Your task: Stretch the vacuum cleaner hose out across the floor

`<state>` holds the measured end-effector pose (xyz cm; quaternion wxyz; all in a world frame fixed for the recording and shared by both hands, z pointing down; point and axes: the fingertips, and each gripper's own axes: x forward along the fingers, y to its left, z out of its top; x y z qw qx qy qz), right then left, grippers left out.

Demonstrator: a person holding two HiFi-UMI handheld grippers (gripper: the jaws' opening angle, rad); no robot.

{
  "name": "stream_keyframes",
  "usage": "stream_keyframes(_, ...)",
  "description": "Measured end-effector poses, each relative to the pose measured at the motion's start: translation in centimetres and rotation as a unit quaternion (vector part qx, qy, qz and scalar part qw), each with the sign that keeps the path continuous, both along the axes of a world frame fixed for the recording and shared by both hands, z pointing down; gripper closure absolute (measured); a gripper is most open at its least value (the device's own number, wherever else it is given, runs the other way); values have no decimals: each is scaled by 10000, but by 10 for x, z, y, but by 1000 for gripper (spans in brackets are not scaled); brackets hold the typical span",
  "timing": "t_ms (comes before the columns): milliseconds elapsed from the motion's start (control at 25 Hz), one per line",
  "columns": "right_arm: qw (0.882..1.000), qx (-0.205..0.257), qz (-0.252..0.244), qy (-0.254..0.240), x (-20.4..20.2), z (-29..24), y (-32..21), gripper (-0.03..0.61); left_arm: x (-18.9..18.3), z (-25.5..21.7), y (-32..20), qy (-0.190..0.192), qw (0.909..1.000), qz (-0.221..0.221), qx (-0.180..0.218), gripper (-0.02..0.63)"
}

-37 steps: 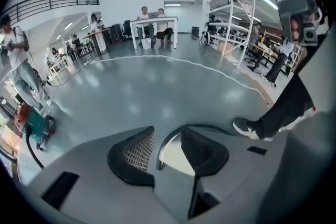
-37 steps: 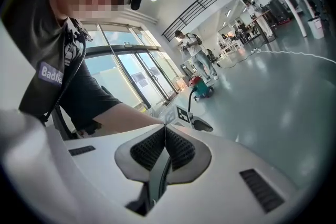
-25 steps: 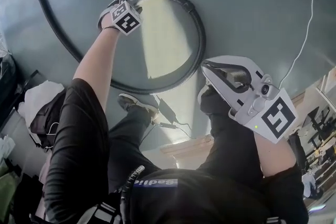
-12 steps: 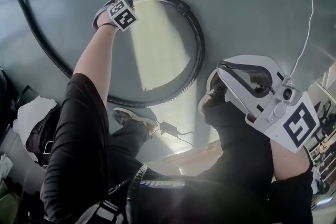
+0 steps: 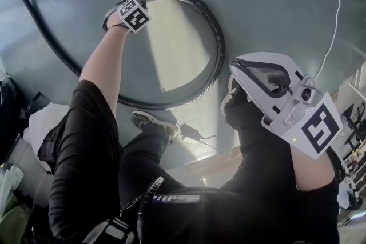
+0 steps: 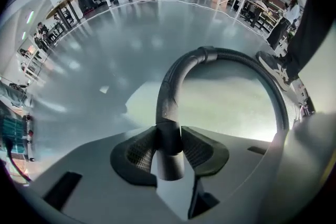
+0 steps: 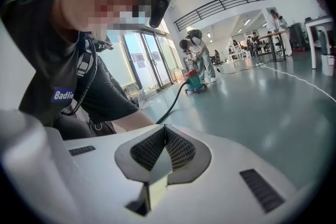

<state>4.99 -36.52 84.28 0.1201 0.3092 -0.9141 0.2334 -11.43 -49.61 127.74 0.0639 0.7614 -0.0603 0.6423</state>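
The vacuum cleaner hose (image 5: 218, 43) lies on the grey floor (image 5: 274, 3) in a wide loop. One run trails off toward the upper left corner of the head view, and its smooth cuffed end curves round to the top of the loop. In the left gripper view the hose (image 6: 169, 92) rises straight from between the pads and arcs to the right as a ribbed tube.

The left gripper (image 5: 135, 10) points straight down at that end. Its jaws have just been closing, and both pads press against the sides of the smooth black tube, so the left gripper (image 6: 169, 140) is clamped on the hose.

The right gripper (image 5: 235, 69) is held up off the floor, well apart from the loop. In its own view the right gripper (image 7: 165, 132) has its jaws together with nothing between them. Beyond it a black hose runs to a teal vacuum cleaner (image 7: 195, 81), where a person (image 7: 198, 50) bends over.

Just below the loop are the wearer's shoe (image 5: 150, 120) and a black power adapter (image 5: 190, 133). A thin white cable (image 5: 335, 20) runs along the right.
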Motion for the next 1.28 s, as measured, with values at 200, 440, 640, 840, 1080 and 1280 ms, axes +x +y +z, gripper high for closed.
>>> stream_keyframes(200,9997,-49,153,-209,-18,-104,15,574,12,-129,-8,-30,9990,161,425,460)
stream_keyframes(440,9990,37,328,-295,-24,-241,21,574,8,-288,-10,-102,9974,145,692,460)
stream_keyframes(640,9967,360,500,-535,-20,-331,8,572,-5,-399,3,-248,9962,159,825,462)
stream_keyframes(840,9925,622,493,-925,-5,-450,22,572,3,-546,52,-334,9932,223,1096,462)
stream_keyframes(1080,9893,778,-213,-1219,-1,-542,54,572,11,-693,105,-449,9837,224,1728,463)
stream_keyframes(1280,9860,931,-556,-1268,-19,-581,92,574,1,-762,154,-332,9783,-93,2044,465)
